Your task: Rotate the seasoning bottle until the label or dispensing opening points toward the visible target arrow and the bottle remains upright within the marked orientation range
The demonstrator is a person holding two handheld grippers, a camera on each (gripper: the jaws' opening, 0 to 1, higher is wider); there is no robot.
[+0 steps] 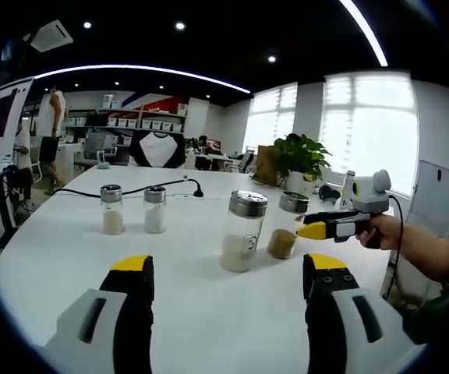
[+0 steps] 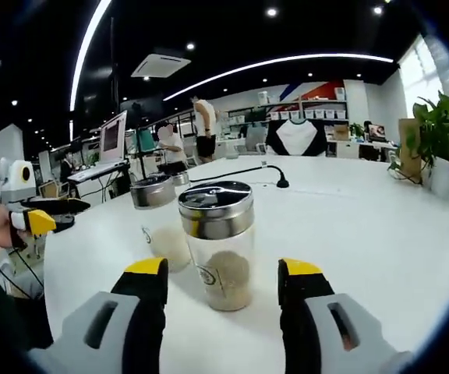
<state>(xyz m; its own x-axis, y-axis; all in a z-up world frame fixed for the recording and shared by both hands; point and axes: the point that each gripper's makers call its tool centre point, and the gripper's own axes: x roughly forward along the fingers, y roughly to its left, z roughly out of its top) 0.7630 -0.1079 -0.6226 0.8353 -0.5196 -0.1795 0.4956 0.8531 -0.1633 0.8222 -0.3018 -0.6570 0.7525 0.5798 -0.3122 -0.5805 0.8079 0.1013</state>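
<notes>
Nearest my right tool (image 2: 222,274), its jaws wide, stood a steel-capped seasoning bottle (image 2: 218,245) upright on the white counter (image 2: 365,226). I kept my left tool (image 1: 228,273) wide too, short of another bottle (image 1: 242,231).

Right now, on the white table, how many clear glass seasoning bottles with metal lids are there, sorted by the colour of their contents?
Clear glass bottles with white contents: 3
Clear glass bottle with brown contents: 1
Total: 4 bottles on the white table
</notes>
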